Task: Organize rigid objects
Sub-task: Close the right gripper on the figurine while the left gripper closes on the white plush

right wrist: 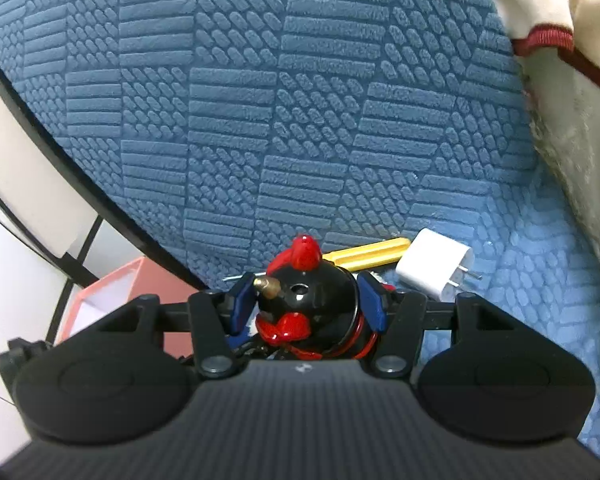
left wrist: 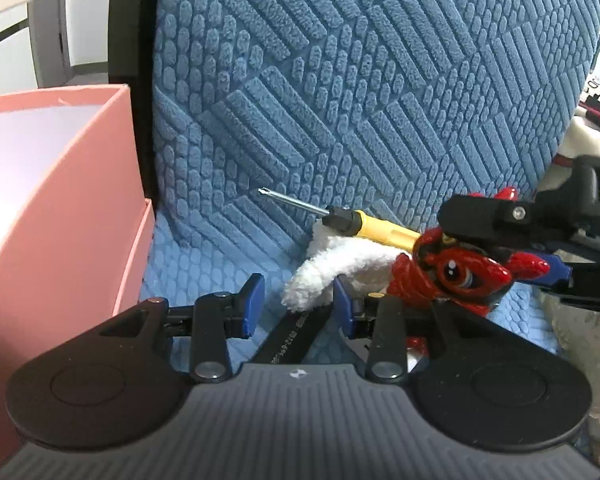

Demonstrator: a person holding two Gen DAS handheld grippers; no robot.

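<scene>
A glossy red and black rooster figurine sits between the blue pads of my right gripper, which is shut on it; it also shows in the left wrist view. A yellow-handled screwdriver lies on the blue textured cushion, its handle behind the figurine. A white charger plug lies to the right. My left gripper is open and empty, just in front of a white fluffy cloth.
A pink open box stands at the left, also seen in the right wrist view. A black strip lies under my left gripper. A cream cloth with red trim lies at the right.
</scene>
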